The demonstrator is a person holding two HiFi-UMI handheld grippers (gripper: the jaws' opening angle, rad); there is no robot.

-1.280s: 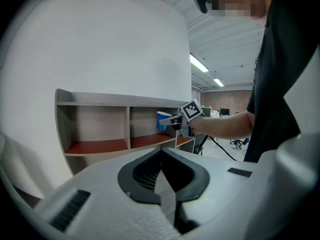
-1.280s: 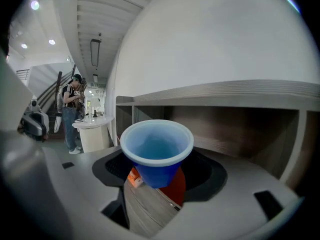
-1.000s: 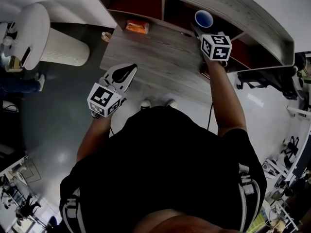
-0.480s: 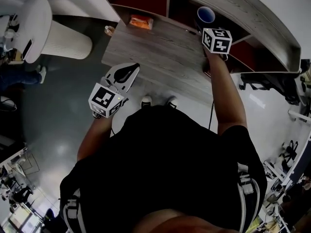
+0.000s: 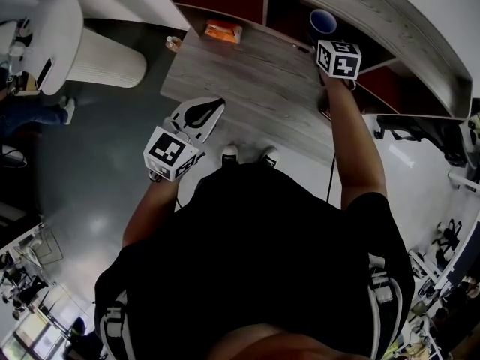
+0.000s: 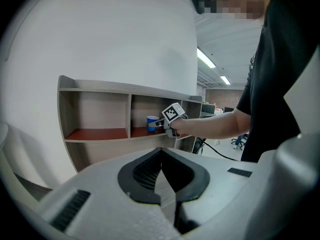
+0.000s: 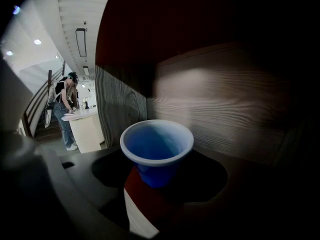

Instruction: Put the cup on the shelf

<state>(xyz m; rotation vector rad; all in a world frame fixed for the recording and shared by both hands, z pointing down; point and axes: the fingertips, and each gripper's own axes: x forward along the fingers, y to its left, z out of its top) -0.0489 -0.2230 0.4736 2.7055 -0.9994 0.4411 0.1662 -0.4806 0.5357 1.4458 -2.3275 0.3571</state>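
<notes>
The blue cup [image 5: 324,21] stands upright in the middle compartment of the wooden shelf [image 5: 409,25], just over its red board [image 7: 150,199]. My right gripper [image 5: 322,36] reaches into that compartment, and its jaws stand wide on either side of the cup [image 7: 156,151], holding it. Whether the cup's base touches the board I cannot tell. The left gripper view shows the cup [image 6: 151,123] and right gripper [image 6: 162,125] from the side. My left gripper [image 5: 204,112] hangs near my body, shut and empty, with its pads [image 6: 150,169] meeting at the tip.
A grey wood tabletop [image 5: 247,88] lies in front of the shelf. An orange packet [image 5: 223,30] lies at its far edge, a small object [image 5: 174,43] beside it. A white rounded unit [image 5: 82,51] stands left. A person [image 7: 65,109] stands at a white counter far off.
My right gripper has carried the cup a little deeper into the shelf compartment. The left gripper has barely moved.
</notes>
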